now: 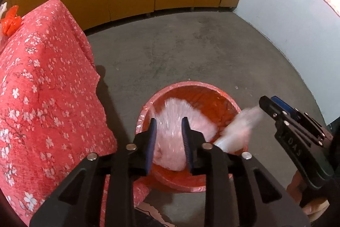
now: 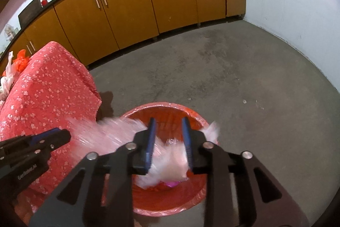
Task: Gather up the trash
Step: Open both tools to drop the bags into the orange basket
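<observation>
Grey floor [image 1: 191, 52], red-lined bin [image 1: 212, 97], blurred, seemingly loose clear plastic [image 1: 176, 118] between both parted hand-held grippers [image 1: 169, 143] [image 2: 169, 143].

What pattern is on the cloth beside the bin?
Small white flowers on red cloth; clearest in the left wrist view.

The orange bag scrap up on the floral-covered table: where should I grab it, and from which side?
Take the orange bag scrap by its crumpled upper folds, coming down from above. It sits bunched on the floral cloth with peaks sticking up, so pinching a raised fold likely beats scraping along the cloth. White bags lie right beside it, so stay on the cabinet side.
</observation>
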Tool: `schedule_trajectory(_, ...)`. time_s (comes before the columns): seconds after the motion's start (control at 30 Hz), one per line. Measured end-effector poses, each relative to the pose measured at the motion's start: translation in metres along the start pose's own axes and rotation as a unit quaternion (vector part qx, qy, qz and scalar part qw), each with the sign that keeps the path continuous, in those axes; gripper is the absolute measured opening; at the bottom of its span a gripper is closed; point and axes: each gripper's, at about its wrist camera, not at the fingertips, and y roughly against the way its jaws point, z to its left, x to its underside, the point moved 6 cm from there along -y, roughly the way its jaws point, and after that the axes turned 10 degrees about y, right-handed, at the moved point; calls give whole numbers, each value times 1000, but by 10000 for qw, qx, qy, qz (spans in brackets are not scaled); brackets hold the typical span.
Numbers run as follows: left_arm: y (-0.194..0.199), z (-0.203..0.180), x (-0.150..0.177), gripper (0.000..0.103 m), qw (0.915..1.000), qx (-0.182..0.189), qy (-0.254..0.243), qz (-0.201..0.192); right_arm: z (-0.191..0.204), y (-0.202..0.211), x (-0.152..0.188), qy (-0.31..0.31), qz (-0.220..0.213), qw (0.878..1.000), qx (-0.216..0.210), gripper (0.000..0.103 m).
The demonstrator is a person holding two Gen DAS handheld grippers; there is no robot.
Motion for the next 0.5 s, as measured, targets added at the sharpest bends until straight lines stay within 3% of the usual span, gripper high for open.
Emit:
schedule_trajectory(0.23, 18, 6, -8, 28, 9997, 148, 86, -152, -3, 17, -10, 30, -195, 9997, 155, 39)
schedule_trajectory(0.5, 67, 22, -14, 31, 9980, 268, 136, -556, 18, 44, -33, 202, -478, 9985, 156, 44)
